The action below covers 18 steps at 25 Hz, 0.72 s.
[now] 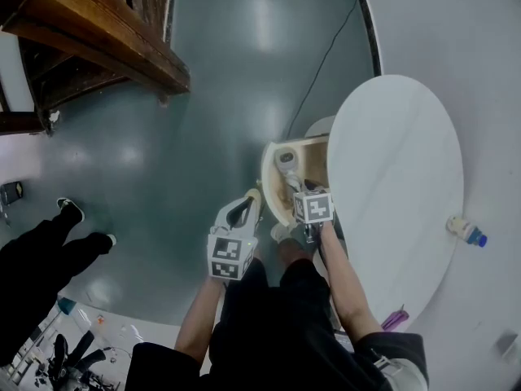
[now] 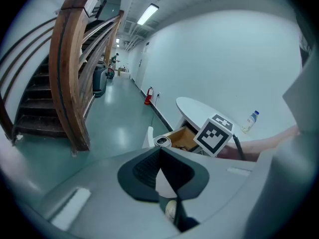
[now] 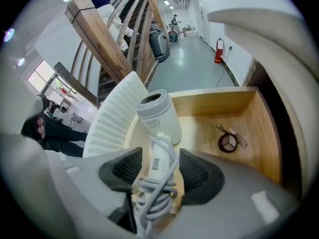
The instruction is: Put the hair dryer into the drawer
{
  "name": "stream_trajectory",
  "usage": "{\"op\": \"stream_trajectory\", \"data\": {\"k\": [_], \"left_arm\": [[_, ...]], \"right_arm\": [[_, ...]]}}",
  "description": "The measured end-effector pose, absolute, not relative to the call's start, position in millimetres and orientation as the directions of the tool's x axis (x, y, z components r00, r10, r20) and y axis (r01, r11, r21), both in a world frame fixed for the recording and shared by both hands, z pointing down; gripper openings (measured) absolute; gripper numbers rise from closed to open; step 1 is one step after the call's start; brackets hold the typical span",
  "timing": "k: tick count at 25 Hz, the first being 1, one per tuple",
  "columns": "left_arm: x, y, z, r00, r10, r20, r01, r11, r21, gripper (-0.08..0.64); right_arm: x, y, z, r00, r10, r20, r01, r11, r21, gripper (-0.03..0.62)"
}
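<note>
The white hair dryer (image 3: 158, 116) lies in the open wooden drawer (image 3: 209, 118), barrel pointing away, its cord wound round the handle. My right gripper (image 3: 159, 157) is open astride that handle, with a thin strip of wood showing on each side of it. In the head view the right gripper (image 1: 296, 186) hangs over the drawer (image 1: 275, 200), with the dryer's barrel (image 1: 286, 160) just beyond it. My left gripper (image 1: 249, 202) is to the left of the drawer front. In its own view the left gripper (image 2: 160, 151) has its tips together, shut on nothing, and points toward the drawer (image 2: 182, 138).
A small round compact (image 3: 228, 142) lies on the drawer floor to the right. The white oval table (image 1: 399, 177) covers the drawer's back; a bottle (image 1: 466, 230) stands near its right edge. A wooden staircase (image 1: 98, 31) rises at upper left, and a person in black (image 1: 49, 251) stands at left.
</note>
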<state>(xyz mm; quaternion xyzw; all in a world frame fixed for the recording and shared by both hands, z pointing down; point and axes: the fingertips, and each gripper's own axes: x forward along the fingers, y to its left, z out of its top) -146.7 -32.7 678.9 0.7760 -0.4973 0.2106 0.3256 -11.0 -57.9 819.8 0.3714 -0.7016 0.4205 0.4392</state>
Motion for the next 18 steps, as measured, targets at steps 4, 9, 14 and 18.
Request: {"op": "stream_trajectory", "data": {"k": [4, 9, 14, 18], "left_arm": [[-146.7, -29.9, 663.5, 0.412, -0.64, 0.649, -0.911, -0.304, 0.279, 0.008], [-141.3, -25.9, 648.4, 0.416, -0.65, 0.636, -0.909, -0.315, 0.273, 0.008], [-137.0, -27.0, 624.3, 0.423, -0.668, 0.612, -0.905, -0.339, 0.255, 0.008], [-133.1, -27.4, 606.7, 0.433, -0.676, 0.596, -0.9, -0.353, 0.254, 0.008]], "right_arm": [[-14.8, -57.1, 800.2, -0.354, -0.177, 0.918, -0.884, 0.384, -0.267, 0.229], [-17.7, -52.6, 781.0, -0.383, -0.202, 0.901, -0.869, 0.41, -0.277, 0.229], [-18.8, -51.3, 751.4, -0.402, -0.246, 0.882, -0.866, 0.415, -0.279, 0.22], [-15.9, -56.7, 720.0, -0.403, -0.309, 0.861, -0.868, 0.428, -0.253, 0.164]]}}
